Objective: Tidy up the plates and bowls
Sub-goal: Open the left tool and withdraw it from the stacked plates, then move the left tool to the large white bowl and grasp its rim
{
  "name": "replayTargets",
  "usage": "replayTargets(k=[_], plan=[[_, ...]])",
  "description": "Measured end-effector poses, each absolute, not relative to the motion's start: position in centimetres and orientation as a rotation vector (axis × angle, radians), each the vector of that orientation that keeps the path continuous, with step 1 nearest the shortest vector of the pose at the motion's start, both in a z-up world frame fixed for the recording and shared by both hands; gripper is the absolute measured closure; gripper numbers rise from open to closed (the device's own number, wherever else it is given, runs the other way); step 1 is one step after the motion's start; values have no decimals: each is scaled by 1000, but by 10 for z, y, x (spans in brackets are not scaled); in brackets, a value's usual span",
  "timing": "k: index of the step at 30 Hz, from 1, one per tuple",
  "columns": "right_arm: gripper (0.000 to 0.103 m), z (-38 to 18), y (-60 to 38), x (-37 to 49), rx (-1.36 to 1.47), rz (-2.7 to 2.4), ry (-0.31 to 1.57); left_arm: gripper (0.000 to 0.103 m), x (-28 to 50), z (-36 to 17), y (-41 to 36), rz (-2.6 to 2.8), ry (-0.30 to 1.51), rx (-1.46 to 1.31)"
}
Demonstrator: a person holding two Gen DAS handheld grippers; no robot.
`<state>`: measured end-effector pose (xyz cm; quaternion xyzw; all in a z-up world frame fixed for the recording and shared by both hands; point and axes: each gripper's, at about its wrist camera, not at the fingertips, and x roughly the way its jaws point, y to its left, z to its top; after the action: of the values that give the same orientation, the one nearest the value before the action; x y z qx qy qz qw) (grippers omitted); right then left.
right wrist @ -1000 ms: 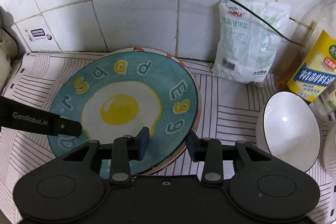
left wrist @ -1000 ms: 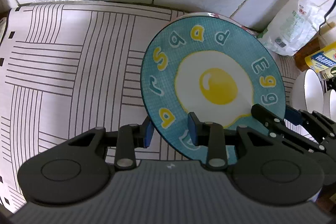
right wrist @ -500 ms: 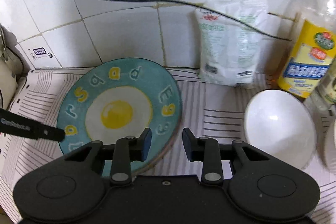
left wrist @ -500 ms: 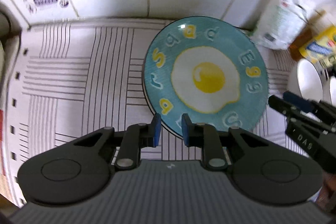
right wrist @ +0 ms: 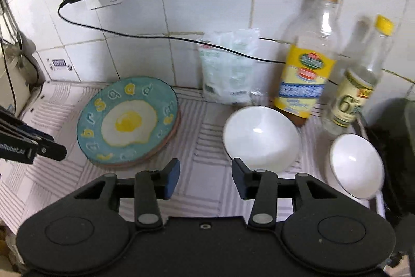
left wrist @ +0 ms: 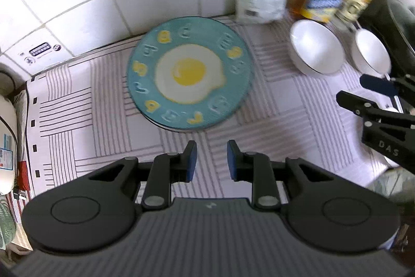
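Since the earlier frames both grippers had drawn back from the egg plate [left wrist: 190, 73], which lay flat on the striped counter [left wrist: 77, 116] atop another plate. The left gripper [left wrist: 211, 160] and the right gripper [right wrist: 205, 179] had just been opening their jaws, released, nothing between them. Two white bowls [right wrist: 260, 138] stood just right of the plate

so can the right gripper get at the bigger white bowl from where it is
Probably yes: the right gripper is open and empty, and the bigger white bowl sits just ahead of its right finger with only bare mat between; nothing blocks its near rim.
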<state>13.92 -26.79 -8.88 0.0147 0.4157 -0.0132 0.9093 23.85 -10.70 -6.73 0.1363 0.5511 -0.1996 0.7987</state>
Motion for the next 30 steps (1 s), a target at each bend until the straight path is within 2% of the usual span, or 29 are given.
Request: replayTargets(k=[12,25,30], plan=[[42,-71,-292,57,-6,-70,843,63,172,-45,-171,-551,1150,433],[40,-78,-340,-19,109,-127,710,62,123,-54,-250,-701,1130,549],[36,-89,-359,-37,179,-180,686,57,115,-60,-271,-759,1125,544]])
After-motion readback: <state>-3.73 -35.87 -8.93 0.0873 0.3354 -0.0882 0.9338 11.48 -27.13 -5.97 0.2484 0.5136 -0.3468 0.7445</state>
